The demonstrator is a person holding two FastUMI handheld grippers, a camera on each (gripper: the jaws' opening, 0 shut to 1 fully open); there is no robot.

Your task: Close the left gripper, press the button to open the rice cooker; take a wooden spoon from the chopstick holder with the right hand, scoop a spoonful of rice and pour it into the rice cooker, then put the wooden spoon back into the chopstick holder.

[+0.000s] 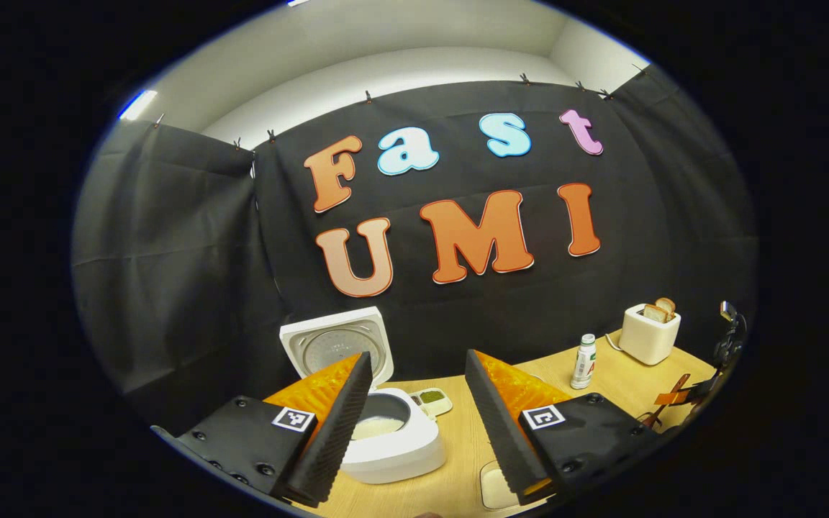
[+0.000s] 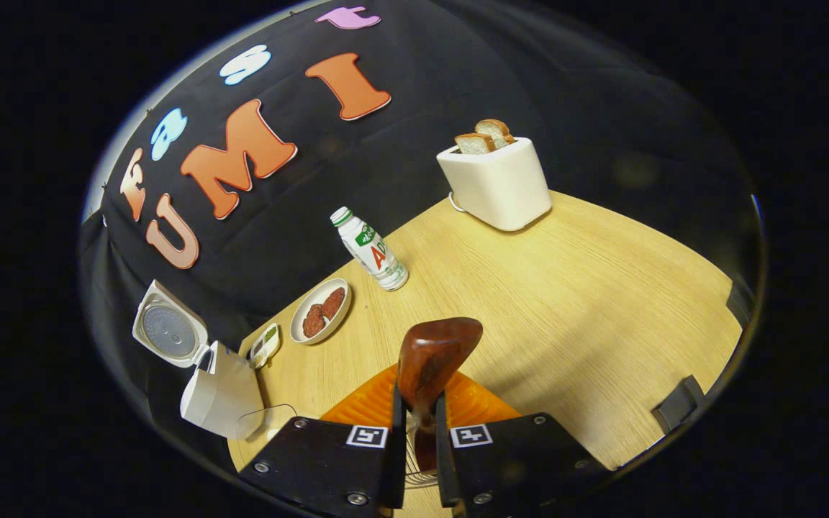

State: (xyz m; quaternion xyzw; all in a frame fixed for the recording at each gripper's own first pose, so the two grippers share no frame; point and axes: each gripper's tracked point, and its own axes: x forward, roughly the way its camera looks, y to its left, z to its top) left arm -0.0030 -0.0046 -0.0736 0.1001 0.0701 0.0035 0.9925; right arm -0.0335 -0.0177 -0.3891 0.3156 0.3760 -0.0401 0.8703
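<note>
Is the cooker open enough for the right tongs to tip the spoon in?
Probably yes: the rice cooker has its lid up, and the right tongs grip the wooden spoon over bare table.

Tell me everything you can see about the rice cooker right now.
The rice cooker is a white, rounded-square appliance, plastic by the look of it, standing on the wooden table near the black cloth wall. Its hinged lid is swung fully open and stands upright at the back, showing a round grey metal inner plate. The inner pot is exposed, with something pale inside. A small green-and-cream item sits close beside it. Neither gripper touches it.
</note>
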